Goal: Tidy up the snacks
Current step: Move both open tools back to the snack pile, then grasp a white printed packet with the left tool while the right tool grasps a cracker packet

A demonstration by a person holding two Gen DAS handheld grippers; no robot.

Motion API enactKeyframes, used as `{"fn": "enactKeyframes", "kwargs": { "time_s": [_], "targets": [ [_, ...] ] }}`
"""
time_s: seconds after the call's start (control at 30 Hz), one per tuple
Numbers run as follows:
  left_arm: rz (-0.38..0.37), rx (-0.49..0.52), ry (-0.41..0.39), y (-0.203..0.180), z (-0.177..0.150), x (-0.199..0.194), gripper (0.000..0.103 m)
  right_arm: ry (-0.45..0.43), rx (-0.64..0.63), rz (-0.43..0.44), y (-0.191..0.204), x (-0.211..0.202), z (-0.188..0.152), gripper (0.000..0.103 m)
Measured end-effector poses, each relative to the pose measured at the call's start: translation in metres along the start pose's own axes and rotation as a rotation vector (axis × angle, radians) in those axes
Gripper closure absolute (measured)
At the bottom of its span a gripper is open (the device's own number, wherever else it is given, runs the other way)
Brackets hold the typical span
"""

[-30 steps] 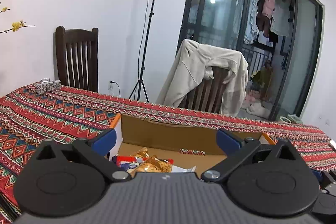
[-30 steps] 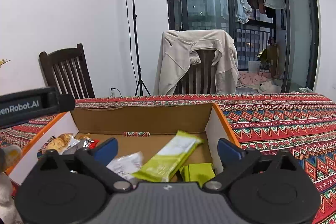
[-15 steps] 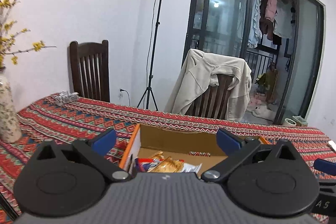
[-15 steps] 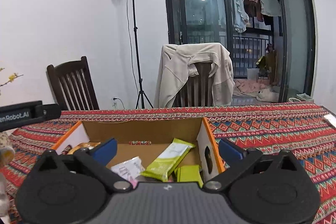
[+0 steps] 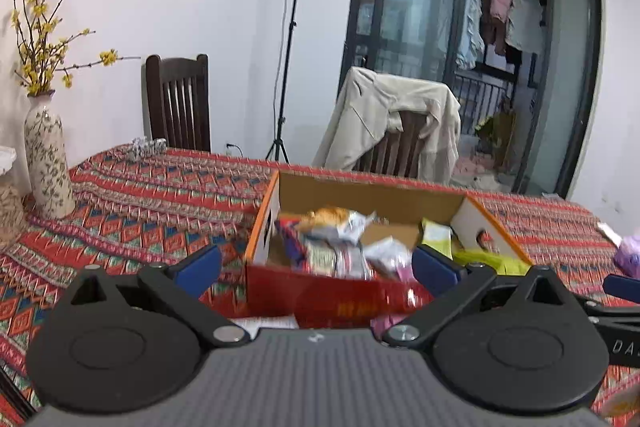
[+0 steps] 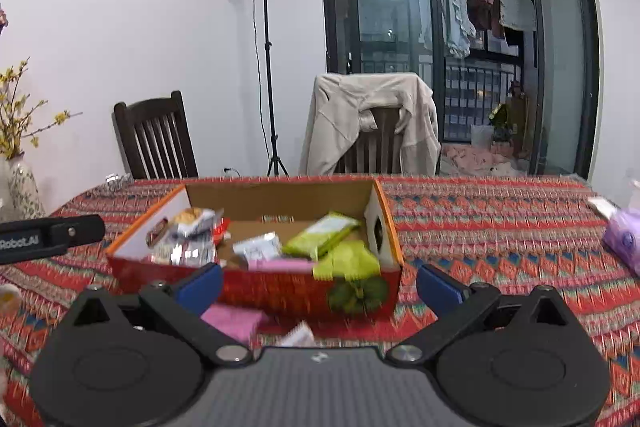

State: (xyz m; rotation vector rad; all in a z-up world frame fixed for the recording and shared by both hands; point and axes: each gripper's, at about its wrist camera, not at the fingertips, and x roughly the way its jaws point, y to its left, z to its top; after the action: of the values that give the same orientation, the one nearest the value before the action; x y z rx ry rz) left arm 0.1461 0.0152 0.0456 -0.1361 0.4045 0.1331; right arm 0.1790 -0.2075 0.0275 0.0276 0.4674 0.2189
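- Left gripper [image 5: 316, 265]: fingers spread wide, nothing between them, hanging in front of the snack box [image 5: 344, 297], aimed at its near wall.
- Right gripper [image 6: 320, 285]: also released, empty, fingers apart, pointed at the same box front.
- Snack box: open-top cardboard tray, red front, orange rim, sitting on the patterned tablecloth [image 6: 500, 239] mid-table.
- Inside, left part: silver-wrapped pastry packet [image 6: 194, 219] on top of a heap of foil snack packs; red wrapper edge beside it.
- Inside, middle: small white packet [image 6: 258, 247], pink pack lying against the front wall.
- Inside, right part: long green bar [image 6: 322, 237] tilted across, resting on a second lime-green packet [image 6: 346, 261] that pokes over the front rim.
- Outside the box: pink packet [image 6: 236, 321] and a small white wrapper on the cloth just before the front wall, likely left to sort; a purple pack [image 6: 624, 239] well apart at far right.
- Risk: lime-green packet overhanging the rim could slide out if the box is nudged by either finger.
- Risk: loose pink packet lies low, nearly under the right gripper body; hard to see, easy to miss or shove under the box.
- Risk: both grippers close together at the same front; collision likely if both reach in at once.
- Risk: vase with yellow flowers [image 5: 46, 163] at the left table edge could tip on a wide left swing.
- Motion blur in both views; labels unreadable.
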Motion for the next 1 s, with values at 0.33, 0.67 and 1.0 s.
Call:
{"fn": "enactKeyframes", "kwargs": {
  "time_s": [0.33,0.67,1.0],
  "targets": [
    [-0.009,0.006,0.081,0.010,-0.041,-0.023,0.000,0.065,0.015,0.000,-0.011,-0.023,-0.045,0.000],
    [-0.039,0.018,0.264,0.014,-0.086,-0.032,0.000,0.130,0.015,0.014,-0.011,-0.032,-0.079,0.000],
    [0.008,0.135,0.313,-0.011,-0.118,-0.036,0.003,0.148,0.023,0.019,-0.015,-0.036,-0.094,0.000]
  ]
}}
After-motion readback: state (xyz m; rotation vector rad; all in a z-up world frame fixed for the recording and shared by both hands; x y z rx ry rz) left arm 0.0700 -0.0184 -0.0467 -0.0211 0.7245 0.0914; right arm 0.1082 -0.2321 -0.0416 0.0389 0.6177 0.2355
